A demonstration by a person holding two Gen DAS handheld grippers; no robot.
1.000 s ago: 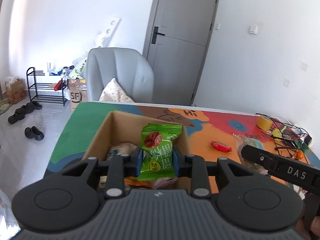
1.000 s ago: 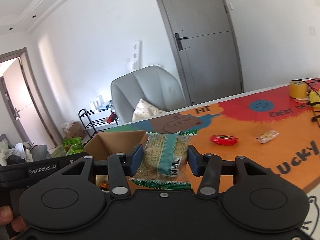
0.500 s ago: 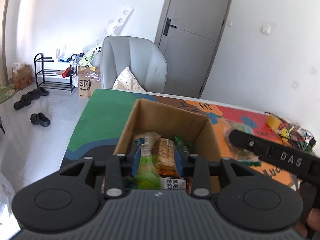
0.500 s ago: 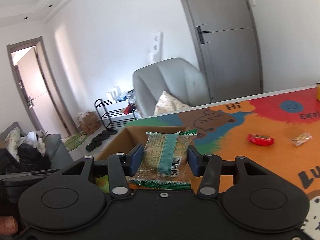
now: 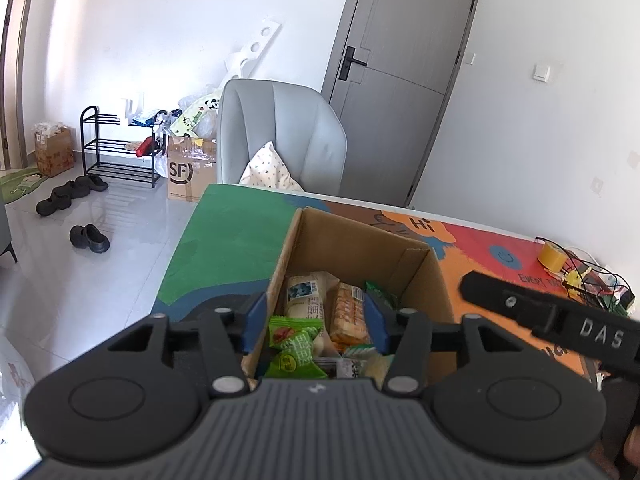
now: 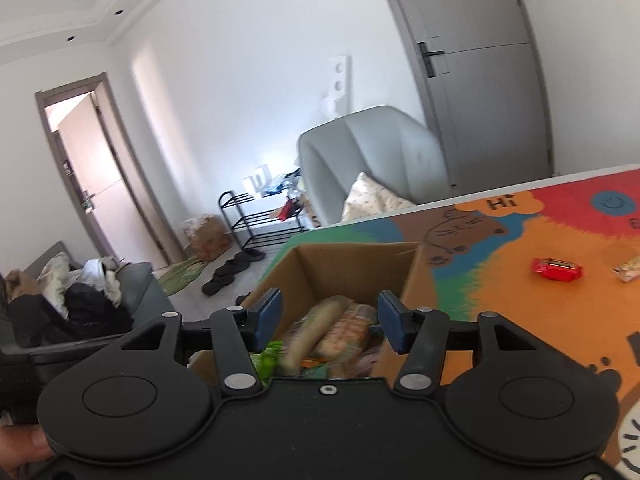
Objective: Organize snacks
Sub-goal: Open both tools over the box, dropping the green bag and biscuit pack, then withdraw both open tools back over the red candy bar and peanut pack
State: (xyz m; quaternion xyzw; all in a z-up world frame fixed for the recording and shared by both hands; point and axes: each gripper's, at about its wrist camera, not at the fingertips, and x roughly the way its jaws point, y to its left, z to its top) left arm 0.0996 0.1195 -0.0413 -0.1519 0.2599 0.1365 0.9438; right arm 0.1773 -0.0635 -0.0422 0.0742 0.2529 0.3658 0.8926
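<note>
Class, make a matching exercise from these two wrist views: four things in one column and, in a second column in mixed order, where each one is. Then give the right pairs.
Things
1. green packet
2. red packet
3. tape roll
4. cushion

Places
A. on the grey chair
B. in the cardboard box
C. on the orange part of the mat, right of the box
D. at the table's far right, beside tangled wires

Pairs: 1-B, 2-C, 3-D, 4-A
</note>
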